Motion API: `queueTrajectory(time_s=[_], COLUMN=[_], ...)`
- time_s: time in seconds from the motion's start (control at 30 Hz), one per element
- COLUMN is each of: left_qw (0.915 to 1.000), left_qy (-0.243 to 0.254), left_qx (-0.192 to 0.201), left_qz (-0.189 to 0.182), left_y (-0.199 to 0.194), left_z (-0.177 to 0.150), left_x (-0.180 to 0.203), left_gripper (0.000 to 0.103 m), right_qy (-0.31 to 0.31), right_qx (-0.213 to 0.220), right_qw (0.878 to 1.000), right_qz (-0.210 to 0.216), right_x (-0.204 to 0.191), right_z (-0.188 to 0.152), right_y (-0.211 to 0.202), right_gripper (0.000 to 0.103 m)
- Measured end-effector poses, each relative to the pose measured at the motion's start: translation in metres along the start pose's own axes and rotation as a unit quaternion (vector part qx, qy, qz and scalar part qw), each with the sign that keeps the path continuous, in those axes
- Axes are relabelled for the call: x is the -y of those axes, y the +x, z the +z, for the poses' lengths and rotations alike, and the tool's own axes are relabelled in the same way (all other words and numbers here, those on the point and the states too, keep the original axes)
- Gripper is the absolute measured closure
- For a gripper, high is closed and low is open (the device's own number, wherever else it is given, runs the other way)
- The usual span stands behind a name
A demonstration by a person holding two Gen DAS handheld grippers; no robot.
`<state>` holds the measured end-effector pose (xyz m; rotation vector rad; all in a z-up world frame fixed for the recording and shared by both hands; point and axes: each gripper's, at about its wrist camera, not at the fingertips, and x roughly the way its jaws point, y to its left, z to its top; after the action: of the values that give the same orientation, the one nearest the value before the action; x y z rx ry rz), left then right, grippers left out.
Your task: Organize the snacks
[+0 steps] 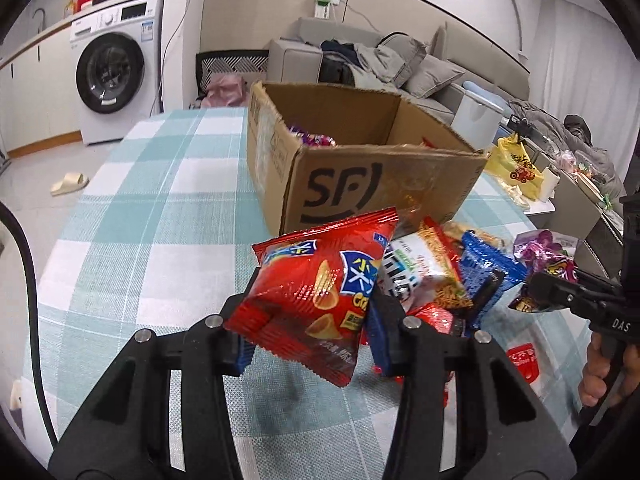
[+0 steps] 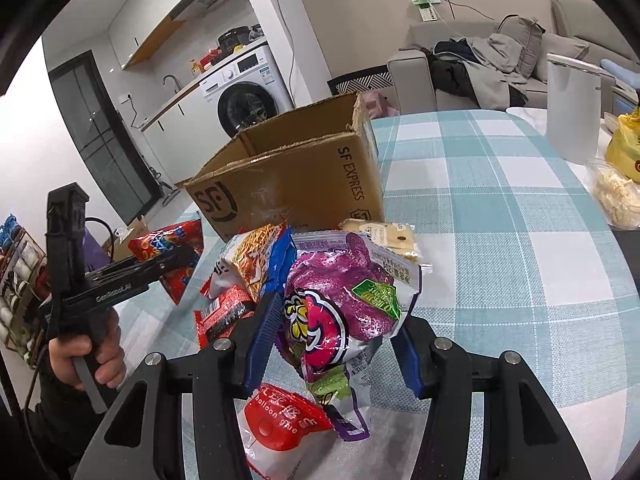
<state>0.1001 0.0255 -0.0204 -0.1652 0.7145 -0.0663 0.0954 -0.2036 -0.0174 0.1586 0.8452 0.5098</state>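
My left gripper (image 1: 310, 332) is shut on a red chip bag (image 1: 316, 292) and holds it above the checked tablecloth, in front of the open SF cardboard box (image 1: 360, 184). My right gripper (image 2: 334, 344) is shut on a purple snack bag (image 2: 344, 312), lifted over the snack pile. It also shows in the left wrist view (image 1: 544, 276). The pile of loose packets (image 1: 440, 272) lies just before the box. Purple packets (image 1: 316, 140) lie inside the box.
A red balloon-glue pack (image 2: 280, 424) lies under the right gripper. A cracker pack (image 2: 384, 236) sits right of the box. A white kettle (image 2: 572, 108), a yellow bag (image 2: 624, 152) and a noodle bag (image 2: 616, 200) stand at the table's right edge.
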Motion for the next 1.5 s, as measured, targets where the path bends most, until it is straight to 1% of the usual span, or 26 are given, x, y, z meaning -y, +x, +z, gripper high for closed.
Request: queueTrajectory(time_s=[0.37,0.87,1.13,1.5], left_qw=[0.9998,0.9991,0.9988,0.9978], left_qy=[0.003,-0.005,-0.006,-0.004], left_qx=[0.018,0.04,0.045,0.065], left_qz=[-0.008,-0.016,-0.02,-0.016], left_y=[-0.023,-0.04,-0.046,-0.055], left_z=[0.005,0.018,0.025,0.043], left_x=[0.011,0.011,0.013,0.017], left_gripper=[0.061,0.061,0.061,0.061], right_qy=[0.006,-0.015,-0.025,-0.043], right_qx=[0.021,0.038,0.049,0.064], right_qw=[1.0,0.999,0.998,0.997], right_qz=[-0.002,0.001,0.003,0.012], right_x=[0.002,-0.011,-0.017,-0.03], right_z=[0.009,0.028,0.044,0.072], right_y=[-0.01,-0.013,-0.016,-0.014], right_gripper=[0.048,0.048,0.048,0.048])
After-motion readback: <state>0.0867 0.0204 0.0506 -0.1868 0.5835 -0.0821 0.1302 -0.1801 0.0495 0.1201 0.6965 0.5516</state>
